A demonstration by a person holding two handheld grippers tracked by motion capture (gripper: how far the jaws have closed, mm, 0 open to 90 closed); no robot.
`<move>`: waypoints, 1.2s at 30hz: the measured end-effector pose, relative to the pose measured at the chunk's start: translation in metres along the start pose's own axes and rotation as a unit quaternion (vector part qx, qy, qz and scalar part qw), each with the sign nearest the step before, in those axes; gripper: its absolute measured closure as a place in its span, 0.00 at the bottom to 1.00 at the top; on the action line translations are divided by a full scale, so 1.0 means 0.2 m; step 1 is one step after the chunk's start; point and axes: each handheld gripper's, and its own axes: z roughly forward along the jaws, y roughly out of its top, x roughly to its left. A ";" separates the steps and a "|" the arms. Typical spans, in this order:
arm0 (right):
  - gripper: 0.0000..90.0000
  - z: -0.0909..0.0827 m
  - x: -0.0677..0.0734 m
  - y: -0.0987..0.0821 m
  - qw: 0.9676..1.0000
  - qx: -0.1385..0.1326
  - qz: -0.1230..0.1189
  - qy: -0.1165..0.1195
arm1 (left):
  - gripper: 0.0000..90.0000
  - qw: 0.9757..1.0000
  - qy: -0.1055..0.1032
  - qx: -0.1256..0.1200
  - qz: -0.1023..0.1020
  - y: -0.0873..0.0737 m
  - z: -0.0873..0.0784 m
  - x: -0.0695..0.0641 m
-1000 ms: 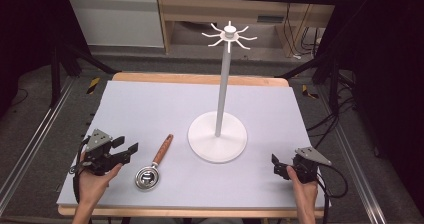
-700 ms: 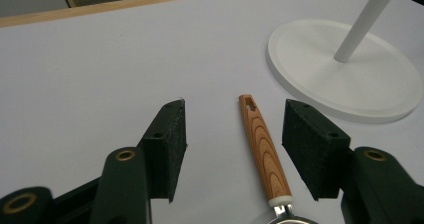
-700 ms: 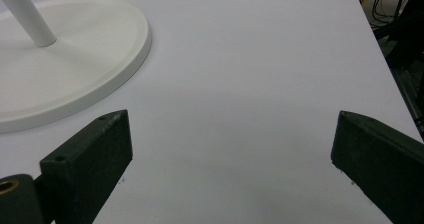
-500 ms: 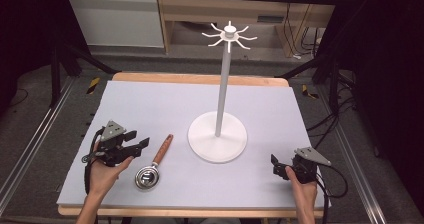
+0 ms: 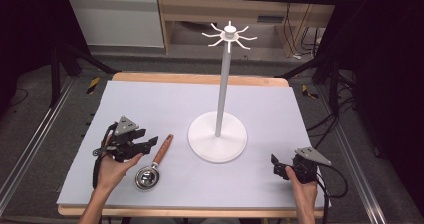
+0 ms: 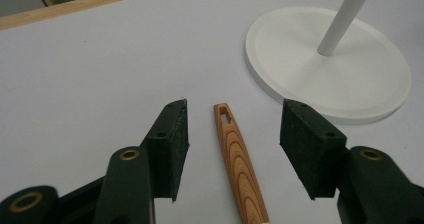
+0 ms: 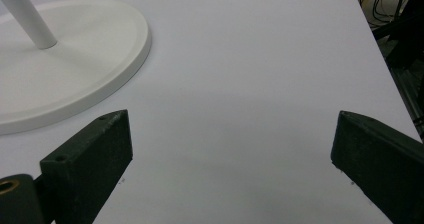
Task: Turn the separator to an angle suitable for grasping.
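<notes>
Left gripper [image 6: 232,129]: we see it low, jaws spread astride the spoon [image 6: 241,164] handle, just been closing.
Right gripper [image 7: 230,154]: resting, jaws spread, empty.
Count: one spoon, one stand [image 5: 217,141].

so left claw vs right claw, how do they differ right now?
The left claw has the scoop's wooden handle between its jaws, pads not touching it; the right claw has only bare table between its jaws. The left claw's jaws have just been closing and stand narrower; the right claw's gape wider. Both are open and sit low over the table near the white stand.
</notes>
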 end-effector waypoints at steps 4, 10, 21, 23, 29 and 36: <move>0.04 0.00 -0.01 0.00 1.000 -0.001 0.003 -0.001 | 0.50 1.000 -0.002 0.014 0.007 0.00 0.04 -0.02; 0.04 0.00 0.00 0.00 1.000 0.001 0.000 0.001 | 0.50 0.999 -0.005 0.041 0.015 0.01 0.10 -0.04; 0.04 0.00 0.00 0.00 1.000 0.003 0.000 0.002 | 0.55 0.996 -0.003 0.083 0.023 -0.01 0.19 -0.08; 0.04 0.00 0.00 0.00 1.000 0.005 0.001 0.003 | 0.56 0.995 -0.003 0.096 0.024 -0.02 0.21 -0.08; 0.04 0.01 0.00 0.00 1.000 0.009 -0.003 0.005 | 0.57 0.992 -0.002 0.127 0.026 -0.05 0.27 -0.09; 0.04 0.01 0.00 -0.01 1.000 0.010 0.001 0.006 | 0.60 0.989 -0.005 0.147 0.020 -0.09 0.31 -0.08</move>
